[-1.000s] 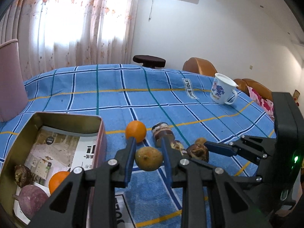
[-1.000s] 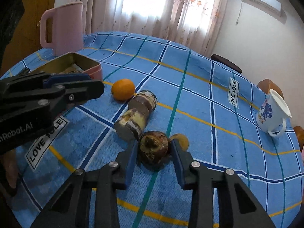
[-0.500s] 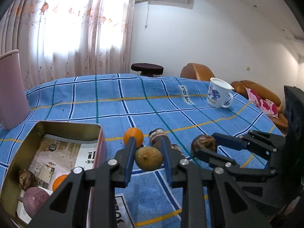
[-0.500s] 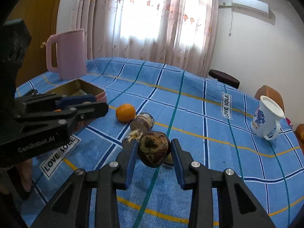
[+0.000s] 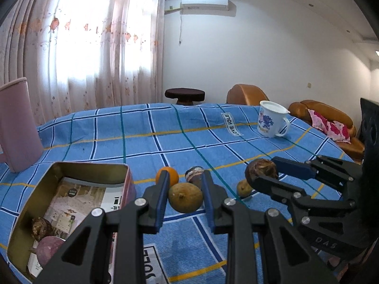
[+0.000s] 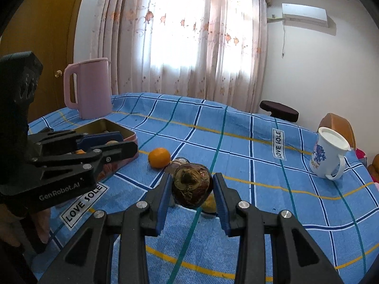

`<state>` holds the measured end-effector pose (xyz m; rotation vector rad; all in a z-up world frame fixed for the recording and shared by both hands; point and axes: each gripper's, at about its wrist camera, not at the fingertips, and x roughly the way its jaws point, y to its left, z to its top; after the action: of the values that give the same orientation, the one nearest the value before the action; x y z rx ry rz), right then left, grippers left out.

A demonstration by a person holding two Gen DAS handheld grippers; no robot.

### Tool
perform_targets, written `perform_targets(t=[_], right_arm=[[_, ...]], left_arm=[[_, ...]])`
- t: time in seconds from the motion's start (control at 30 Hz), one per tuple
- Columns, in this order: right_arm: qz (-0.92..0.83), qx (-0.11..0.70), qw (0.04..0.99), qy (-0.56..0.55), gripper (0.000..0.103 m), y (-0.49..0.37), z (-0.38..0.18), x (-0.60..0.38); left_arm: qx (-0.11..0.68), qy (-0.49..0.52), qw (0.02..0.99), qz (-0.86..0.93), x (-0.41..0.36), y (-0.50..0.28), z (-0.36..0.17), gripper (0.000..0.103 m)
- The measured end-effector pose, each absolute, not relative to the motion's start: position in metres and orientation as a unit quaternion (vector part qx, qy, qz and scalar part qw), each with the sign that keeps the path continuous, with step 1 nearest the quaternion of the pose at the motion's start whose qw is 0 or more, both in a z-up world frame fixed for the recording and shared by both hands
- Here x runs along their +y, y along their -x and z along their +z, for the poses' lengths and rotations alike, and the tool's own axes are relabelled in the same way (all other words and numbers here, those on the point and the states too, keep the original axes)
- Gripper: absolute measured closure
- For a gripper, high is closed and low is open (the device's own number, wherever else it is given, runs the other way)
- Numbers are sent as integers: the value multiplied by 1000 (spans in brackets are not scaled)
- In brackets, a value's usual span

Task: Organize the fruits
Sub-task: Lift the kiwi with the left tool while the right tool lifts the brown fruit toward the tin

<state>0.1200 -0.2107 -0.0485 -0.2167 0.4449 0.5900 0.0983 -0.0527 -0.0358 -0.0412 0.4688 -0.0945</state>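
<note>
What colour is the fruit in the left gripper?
Dull yellow-brown fruit, clamped in the left gripper; clearest in the left wrist view.

This was a home living room: floral curtains [image 6: 180, 47] covered a bright window, an air conditioner [image 5: 205, 2] hung high, a sofa [image 5: 327, 123] stood behind a blue checked tablecloth [image 5: 142, 130].

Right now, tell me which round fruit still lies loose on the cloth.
The orange beside the tin; the yellow-brown fruit and dark wrinkled fruit are held in grippers.
</note>
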Motion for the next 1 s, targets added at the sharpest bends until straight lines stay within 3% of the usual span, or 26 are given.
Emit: perform_targets(t=[1.0], right_arm=[[292, 149, 941, 79, 66, -97, -38, -226]], left_arm=[[180, -5, 983, -28, -61, -75, -27, 74]])
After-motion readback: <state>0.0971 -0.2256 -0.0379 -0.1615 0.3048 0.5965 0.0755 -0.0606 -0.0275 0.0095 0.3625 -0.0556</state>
